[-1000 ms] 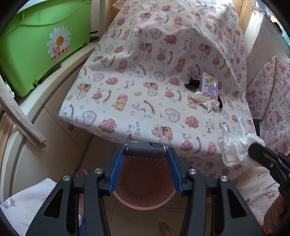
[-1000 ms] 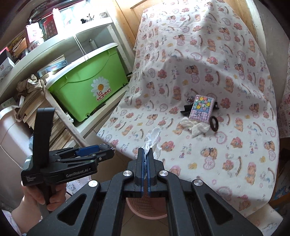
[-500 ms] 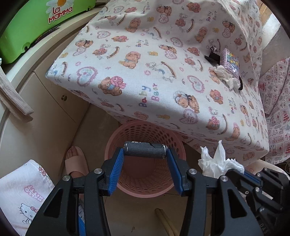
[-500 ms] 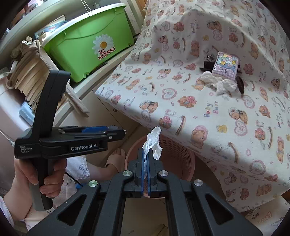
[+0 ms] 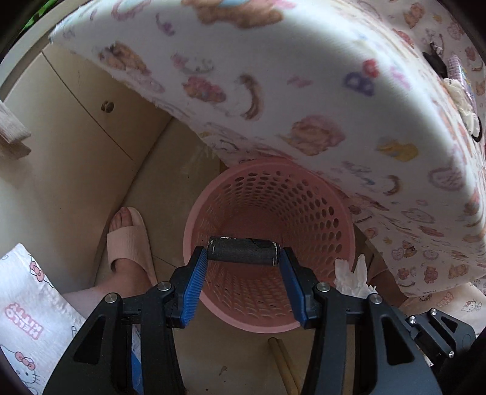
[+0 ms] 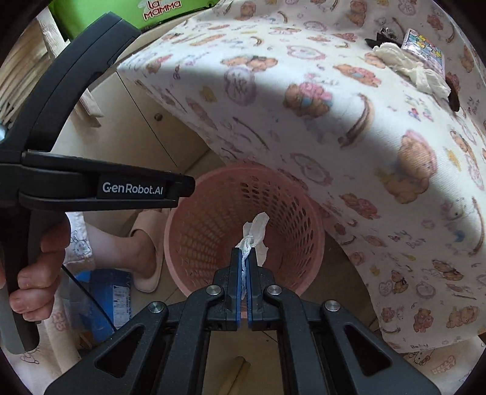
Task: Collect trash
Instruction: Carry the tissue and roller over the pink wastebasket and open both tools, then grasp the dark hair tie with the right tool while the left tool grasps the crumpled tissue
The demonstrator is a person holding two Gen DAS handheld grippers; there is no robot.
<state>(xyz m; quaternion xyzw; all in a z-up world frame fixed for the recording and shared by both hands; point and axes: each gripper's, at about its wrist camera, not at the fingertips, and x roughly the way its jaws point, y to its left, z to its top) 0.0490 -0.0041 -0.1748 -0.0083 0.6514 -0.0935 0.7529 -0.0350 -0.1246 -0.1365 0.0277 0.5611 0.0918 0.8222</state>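
Observation:
A pink perforated basket point(image 5: 322, 212) point(image 6: 188, 231) stands on the floor under the bed's edge. My left gripper point(image 5: 243, 252) is shut on a black cylinder point(image 5: 243, 251) and holds it over the basket's mouth. My right gripper point(image 6: 244, 258) is shut on a crumpled white tissue point(image 6: 255, 234), held above the basket opening; the tissue also shows in the left wrist view point(image 5: 352, 275). Another crumpled tissue point(image 6: 407, 66) lies on the bedsheet point(image 6: 349, 121) at the far right.
A patterned purple packet point(image 6: 425, 48), a black clip point(image 6: 382, 35) and a dark hair tie point(image 6: 454, 91) lie beside the tissue on the bed. The person's foot in a beige slipper point(image 5: 127, 240) stands left of the basket. A green bin point(image 6: 158, 12) sits behind.
Both grippers have moved down and forward from above the bed to over the pink basket. The right keeps the tissue, the left keeps the black cylinder.

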